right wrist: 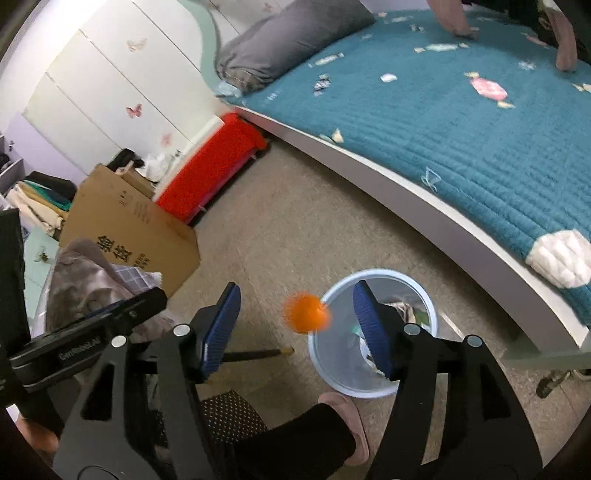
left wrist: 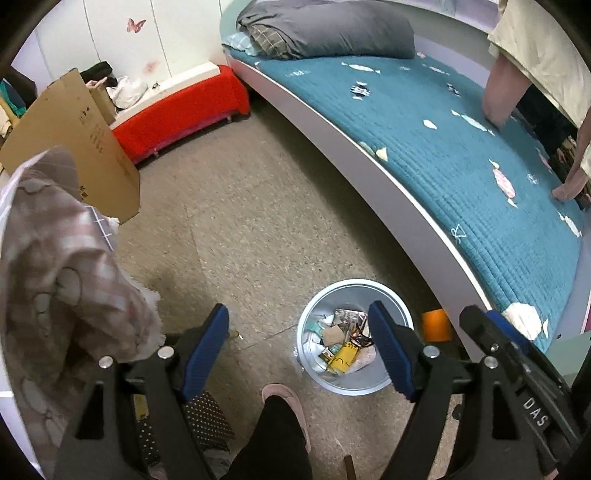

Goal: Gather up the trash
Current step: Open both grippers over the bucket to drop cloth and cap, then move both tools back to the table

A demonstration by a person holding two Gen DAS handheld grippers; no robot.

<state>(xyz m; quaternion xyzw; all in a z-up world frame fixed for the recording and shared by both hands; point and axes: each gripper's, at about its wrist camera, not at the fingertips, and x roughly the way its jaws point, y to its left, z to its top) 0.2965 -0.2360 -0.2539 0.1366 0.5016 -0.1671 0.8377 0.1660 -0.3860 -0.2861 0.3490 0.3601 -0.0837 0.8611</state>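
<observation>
A pale blue trash bin (left wrist: 314, 373) stands on the floor beside the bed and holds several wrappers and paper scraps (left wrist: 341, 341). My left gripper (left wrist: 299, 328) is open and empty above the floor, its right finger over the bin. My right gripper (right wrist: 293, 308) is open above the bin (right wrist: 332, 373). A blurred orange piece of trash (right wrist: 306, 313) is in the air between its fingers, touching neither, over the bin's left rim. It also shows in the left wrist view (left wrist: 435, 325). Several wrappers and paper scraps (left wrist: 504, 181) lie on the teal bedspread (left wrist: 424, 147).
The white-framed bed (left wrist: 332, 147) runs along the right with a grey pillow (left wrist: 325, 29). A cardboard box (left wrist: 74, 147), a red bench (left wrist: 177, 110) and a pile of cloth (left wrist: 55, 277) stand left. My slippered foot (left wrist: 284, 398) is by the bin. Another person's hands (left wrist: 569, 188) rest on the bed.
</observation>
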